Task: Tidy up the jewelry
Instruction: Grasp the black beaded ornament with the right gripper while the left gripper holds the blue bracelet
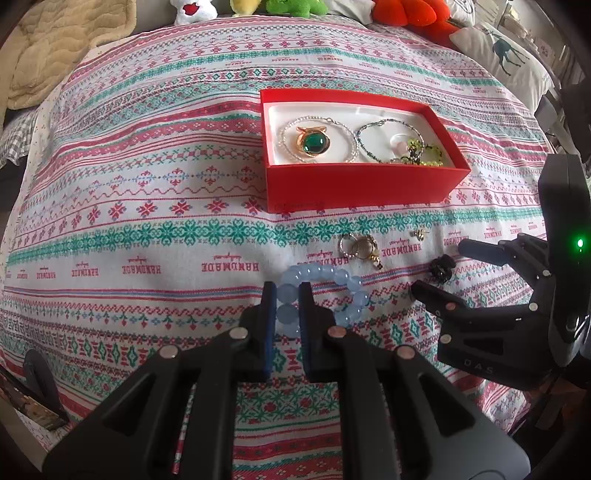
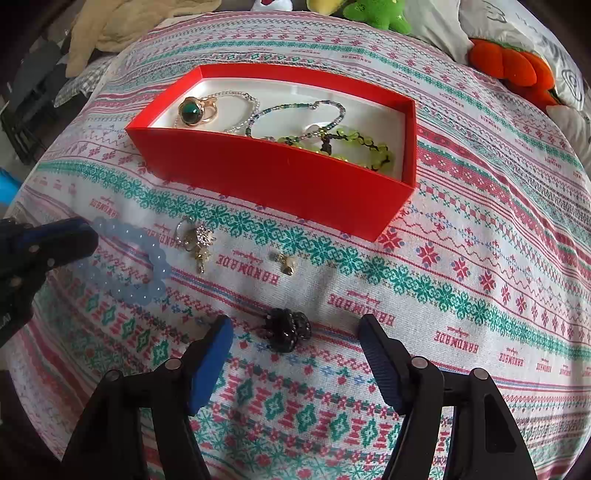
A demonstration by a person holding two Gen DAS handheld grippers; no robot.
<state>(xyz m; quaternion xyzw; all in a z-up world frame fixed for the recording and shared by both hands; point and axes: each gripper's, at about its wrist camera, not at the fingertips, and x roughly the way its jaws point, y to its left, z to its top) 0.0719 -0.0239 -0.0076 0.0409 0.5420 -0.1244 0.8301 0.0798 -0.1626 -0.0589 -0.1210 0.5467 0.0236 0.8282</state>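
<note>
My left gripper [image 1: 287, 293] is shut on a pale blue bead bracelet [image 1: 332, 284], with two beads pinched between its pads and the rest of the loop curving off to the right over the cloth. Seen from the right wrist, that bracelet [image 2: 125, 258] hangs from the left gripper [image 2: 83, 230] at the left edge. The right gripper [image 2: 295, 326] stands open, straddling a small black hair claw [image 2: 286, 330] without touching it. Beyond lies an open red box [image 1: 362, 184] holding a green-stone brooch [image 1: 312, 144] and beaded strings.
A cluster of rings [image 2: 195, 240] and a small earring [image 2: 284, 260] lie loose on the patterned cloth [image 2: 461, 295] between the grippers and the red box [image 2: 277, 177]. Plush toys [image 1: 406, 11], a pillow [image 1: 506, 59] and a beige blanket [image 1: 55, 48] line the far edge.
</note>
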